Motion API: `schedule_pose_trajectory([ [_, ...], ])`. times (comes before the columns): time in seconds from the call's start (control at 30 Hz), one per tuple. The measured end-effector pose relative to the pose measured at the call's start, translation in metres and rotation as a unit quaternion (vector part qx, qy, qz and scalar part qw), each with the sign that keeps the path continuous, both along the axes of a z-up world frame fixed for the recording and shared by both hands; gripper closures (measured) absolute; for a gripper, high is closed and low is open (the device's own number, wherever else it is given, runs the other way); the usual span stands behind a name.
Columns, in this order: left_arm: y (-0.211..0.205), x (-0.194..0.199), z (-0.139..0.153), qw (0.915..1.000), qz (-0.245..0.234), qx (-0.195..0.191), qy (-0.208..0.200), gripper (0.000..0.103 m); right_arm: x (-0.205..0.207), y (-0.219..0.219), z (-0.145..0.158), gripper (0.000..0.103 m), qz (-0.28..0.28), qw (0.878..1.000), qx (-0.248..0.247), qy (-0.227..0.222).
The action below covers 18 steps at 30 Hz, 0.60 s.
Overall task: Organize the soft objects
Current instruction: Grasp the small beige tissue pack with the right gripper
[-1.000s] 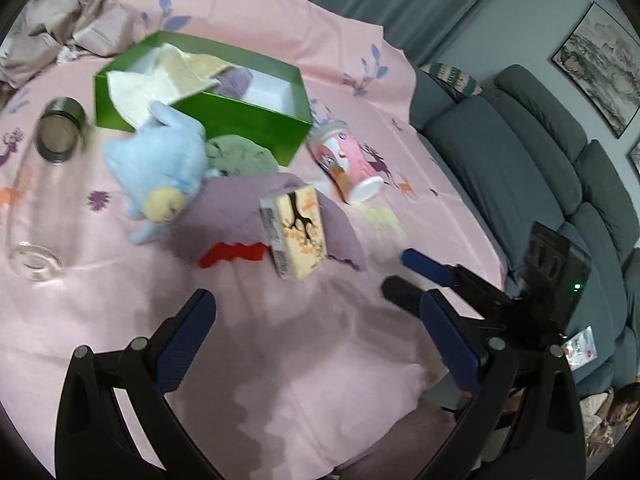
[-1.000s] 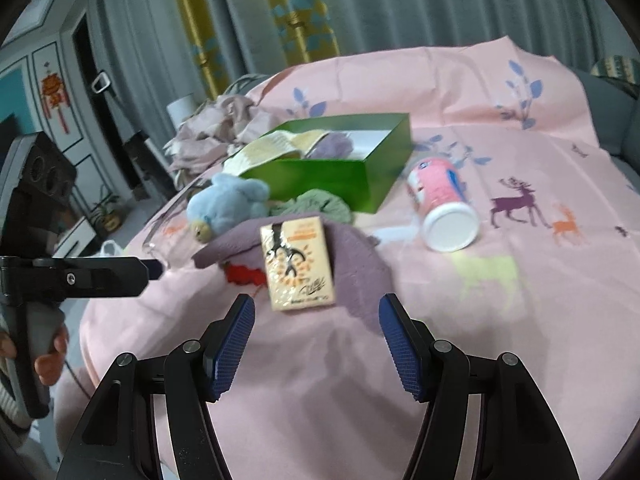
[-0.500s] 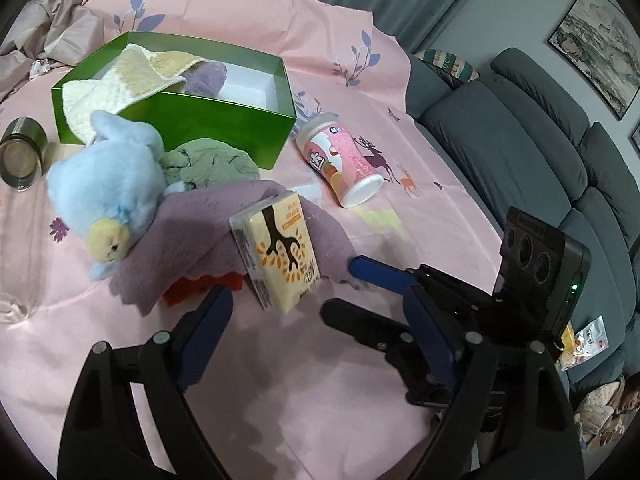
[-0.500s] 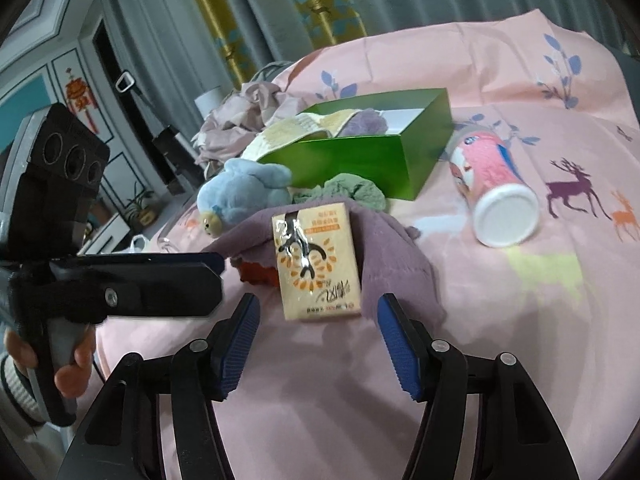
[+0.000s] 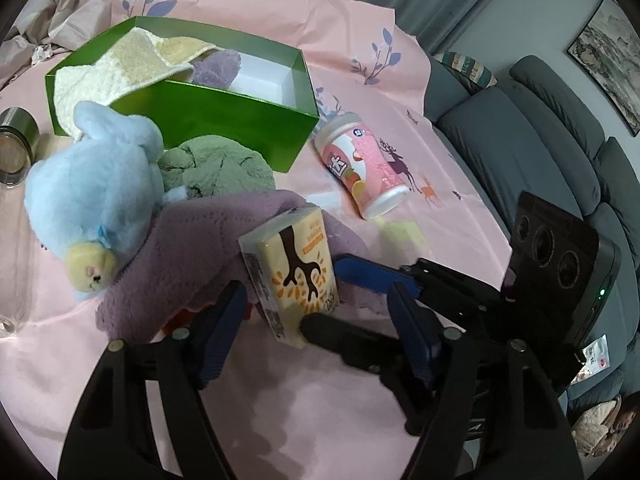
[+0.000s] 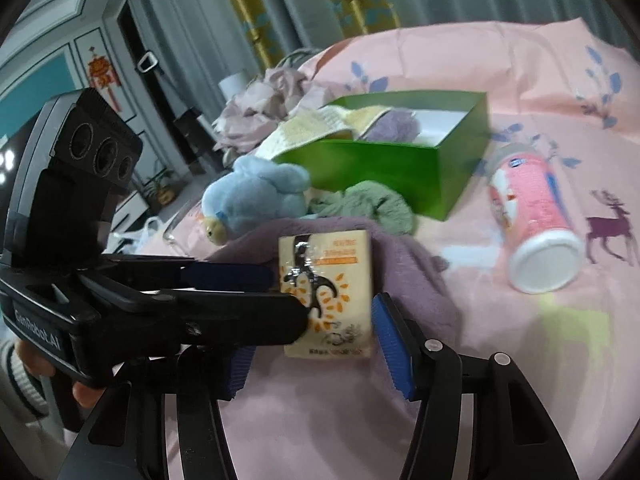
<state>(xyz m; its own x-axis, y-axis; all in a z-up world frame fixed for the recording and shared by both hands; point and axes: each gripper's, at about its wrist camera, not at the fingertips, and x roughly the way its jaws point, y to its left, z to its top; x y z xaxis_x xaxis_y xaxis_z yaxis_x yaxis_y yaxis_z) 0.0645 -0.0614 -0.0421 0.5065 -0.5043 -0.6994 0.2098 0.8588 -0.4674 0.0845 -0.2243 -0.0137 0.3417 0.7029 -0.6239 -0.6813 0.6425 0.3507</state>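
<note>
Where open, green box (image 5: 224, 120): towels inside.

The tissue pack (image 5: 292, 276) stands tilted on the towel (image 5: 192, 264) spread over the tabletop (image 5: 320, 420), between my two pairs of jaws. Left of it in my left view the plush toy (image 5: 92, 200) lies on the towel's edge, with a crumpled cloth (image 5: 216, 168) behind. The box (image 5: 224, 120) sits farther back, cloths inside. Right of the box a canister (image 5: 364, 164) lies on its side.

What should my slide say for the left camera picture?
Two grippers closing around a tissue pack on a purple towel.
</note>
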Motion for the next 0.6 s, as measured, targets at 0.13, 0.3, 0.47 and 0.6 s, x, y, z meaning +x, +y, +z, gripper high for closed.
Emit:
schedule_pose_trajectory([
  [0.13,0.000,0.006,-0.005,0.9999,0.009,0.003,0.012,0.046,0.005,0.007,-0.006,0.044,0.005,1.000,-0.015,0.004],
  [0.3,0.003,0.012,-0.007,0.9992,0.028,0.011,0.027,0.064,0.004,0.004,-0.007,0.046,0.002,1.000,-0.014,0.007],
  [0.47,0.006,0.012,-0.009,0.9988,0.028,0.011,0.039,0.066,0.013,0.003,-0.016,0.047,-0.022,0.998,-0.031,0.041],
  [0.6,0.007,0.012,-0.009,0.9987,0.025,0.015,0.042,0.067,0.012,0.005,-0.016,0.048,-0.015,0.998,-0.034,0.041],
])
